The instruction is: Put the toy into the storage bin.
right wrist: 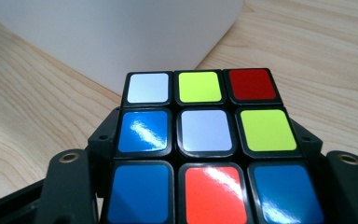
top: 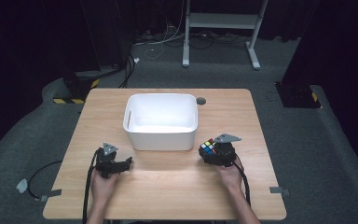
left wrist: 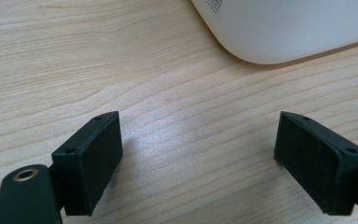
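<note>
On the wooden table (top: 168, 177), in front of the white bin (top: 161, 120), the right gripper (top: 213, 153) clamps a puzzle cube (right wrist: 205, 149) just beside the bin's right corner, while the left gripper (left wrist: 198, 158) rests with jaws spread, grasping nothing.

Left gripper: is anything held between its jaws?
No, the left gripper has wide-open jaws with bare wooden table between them.

No readable text anywhere; only a tiny, illegible printed label on the white bin (left wrist: 279, 28).
</note>
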A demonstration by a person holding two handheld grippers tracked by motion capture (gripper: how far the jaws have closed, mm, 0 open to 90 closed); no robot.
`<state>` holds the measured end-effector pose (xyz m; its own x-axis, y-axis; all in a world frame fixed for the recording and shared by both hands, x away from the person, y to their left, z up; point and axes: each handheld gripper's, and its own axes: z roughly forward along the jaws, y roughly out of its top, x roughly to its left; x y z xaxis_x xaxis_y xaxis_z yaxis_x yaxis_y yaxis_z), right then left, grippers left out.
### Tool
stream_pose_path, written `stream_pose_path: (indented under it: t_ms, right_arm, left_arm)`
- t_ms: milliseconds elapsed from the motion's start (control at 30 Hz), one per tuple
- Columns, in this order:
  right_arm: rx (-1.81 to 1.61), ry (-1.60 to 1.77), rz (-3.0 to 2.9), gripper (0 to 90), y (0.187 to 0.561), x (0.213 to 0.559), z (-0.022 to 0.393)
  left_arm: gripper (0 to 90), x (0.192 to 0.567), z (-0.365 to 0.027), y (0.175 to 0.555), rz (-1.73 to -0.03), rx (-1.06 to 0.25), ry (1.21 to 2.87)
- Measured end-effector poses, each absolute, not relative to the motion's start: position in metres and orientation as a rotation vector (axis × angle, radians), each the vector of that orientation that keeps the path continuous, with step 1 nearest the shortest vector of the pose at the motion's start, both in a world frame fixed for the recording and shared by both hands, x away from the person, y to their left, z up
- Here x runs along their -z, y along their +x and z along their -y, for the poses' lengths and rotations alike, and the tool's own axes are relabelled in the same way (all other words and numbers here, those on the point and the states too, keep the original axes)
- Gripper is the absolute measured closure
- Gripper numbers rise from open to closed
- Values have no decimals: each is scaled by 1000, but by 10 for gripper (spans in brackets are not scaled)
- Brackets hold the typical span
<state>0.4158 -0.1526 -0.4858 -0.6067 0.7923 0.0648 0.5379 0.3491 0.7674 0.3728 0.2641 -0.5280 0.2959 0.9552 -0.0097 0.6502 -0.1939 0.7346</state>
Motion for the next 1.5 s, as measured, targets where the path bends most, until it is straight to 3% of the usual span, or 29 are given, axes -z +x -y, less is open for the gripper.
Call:
stream_pose_path:
  t_ms: [1500]
  right_arm:
    - [-1235, 1136, -2275, 331, 421, 430, 169]
  left_arm:
    - [154, 528, -264, 373, -1429, -615, 1930]
